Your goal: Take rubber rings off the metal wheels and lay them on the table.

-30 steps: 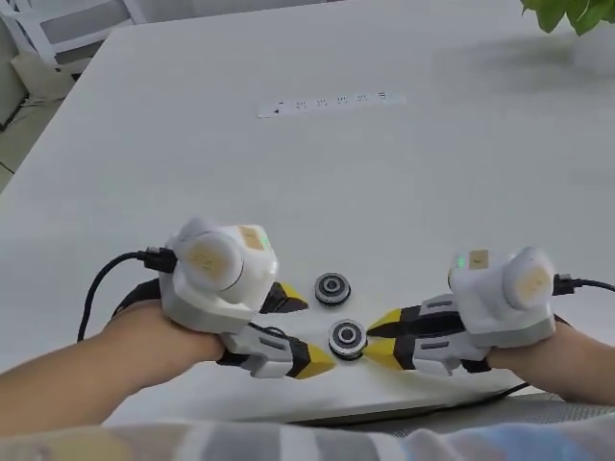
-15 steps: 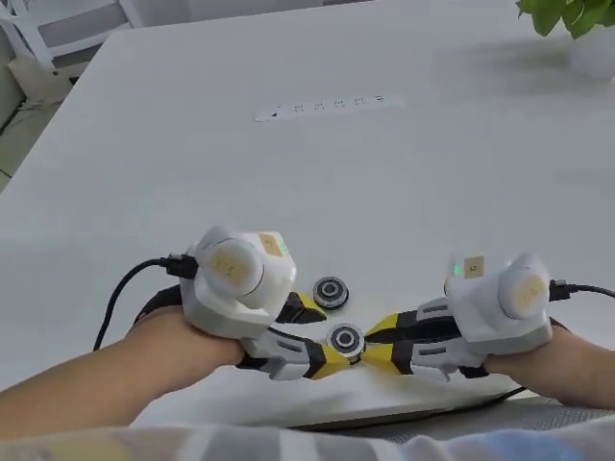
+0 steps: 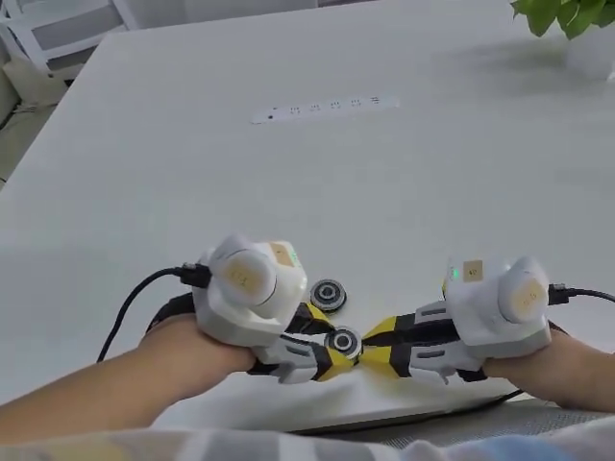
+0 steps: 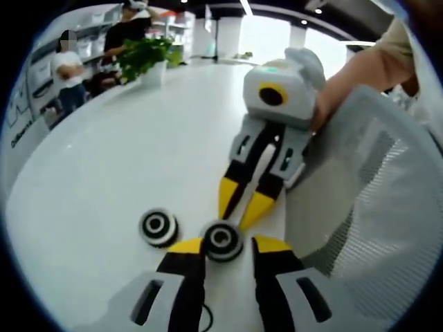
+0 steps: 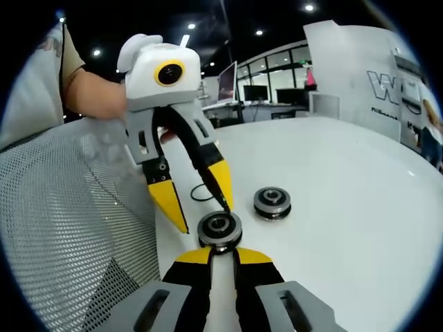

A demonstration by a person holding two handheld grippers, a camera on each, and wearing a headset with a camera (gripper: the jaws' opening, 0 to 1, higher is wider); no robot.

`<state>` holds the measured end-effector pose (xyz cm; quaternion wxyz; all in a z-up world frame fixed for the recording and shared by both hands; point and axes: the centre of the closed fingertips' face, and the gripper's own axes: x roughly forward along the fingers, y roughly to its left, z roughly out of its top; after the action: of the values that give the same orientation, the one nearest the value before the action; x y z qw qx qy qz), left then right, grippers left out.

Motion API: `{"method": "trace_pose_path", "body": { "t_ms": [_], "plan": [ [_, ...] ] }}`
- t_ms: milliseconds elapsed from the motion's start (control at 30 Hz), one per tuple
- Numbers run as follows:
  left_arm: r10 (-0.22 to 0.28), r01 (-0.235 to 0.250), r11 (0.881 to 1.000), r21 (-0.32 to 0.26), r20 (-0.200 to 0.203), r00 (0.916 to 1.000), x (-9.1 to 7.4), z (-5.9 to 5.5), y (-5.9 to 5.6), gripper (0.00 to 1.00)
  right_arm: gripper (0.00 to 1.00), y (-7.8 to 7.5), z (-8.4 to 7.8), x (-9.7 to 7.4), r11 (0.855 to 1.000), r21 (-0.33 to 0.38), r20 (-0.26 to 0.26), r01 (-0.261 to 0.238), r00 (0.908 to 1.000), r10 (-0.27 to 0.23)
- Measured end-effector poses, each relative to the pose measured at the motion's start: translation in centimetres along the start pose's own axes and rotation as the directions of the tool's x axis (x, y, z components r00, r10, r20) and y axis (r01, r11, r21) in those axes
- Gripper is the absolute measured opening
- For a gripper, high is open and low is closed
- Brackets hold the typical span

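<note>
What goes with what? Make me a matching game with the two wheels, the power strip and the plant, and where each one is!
Things:
1. near metal wheel
2. far metal wheel
3. power strip
4. plant

Places:
A. top right of the head view
B. between the tips of the left gripper and the right gripper
C. lying free, just beyond the grippers
D. far out on the white table

Pairs: 1-B, 2-C, 3-D, 4-A

Plain white table (image 3: 288,192). On it, two silver metal wheels (image 3: 329,295) with black rubber rings (image 5: 219,242). The white-grey left gripper (image 4: 225,243) and right gripper (image 5: 223,254) match — black jaws, yellow tips.
</note>
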<state>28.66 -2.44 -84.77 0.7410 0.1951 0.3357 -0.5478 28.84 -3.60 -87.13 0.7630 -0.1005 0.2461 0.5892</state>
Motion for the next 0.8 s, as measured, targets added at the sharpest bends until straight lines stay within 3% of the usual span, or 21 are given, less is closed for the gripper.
{"method": "trace_pose_path", "body": {
  "t_ms": [400,567,800],
  "plan": [
    [0.008,-0.008,1.0,-0.014,0.011,0.9999,0.34,0.18,0.12,0.21,0.08,0.02,0.04,0.06,1.0,0.0,0.007,0.0,1.0,0.0],
    [0.014,-0.013,0.999,-0.046,0.026,0.9996,0.33,0.18,0.47,0.18,0.08,0.16,0.18,0.08,1.0,0.001,0.01,0.001,0.9999,-0.001],
    [0.039,-0.04,0.999,0.008,0.025,0.9989,0.42,0.09,0.62,0.14,0.08,0.31,0.32,0.1,1.0,-0.001,0.01,0.002,0.9999,-0.002]
  ]
}}
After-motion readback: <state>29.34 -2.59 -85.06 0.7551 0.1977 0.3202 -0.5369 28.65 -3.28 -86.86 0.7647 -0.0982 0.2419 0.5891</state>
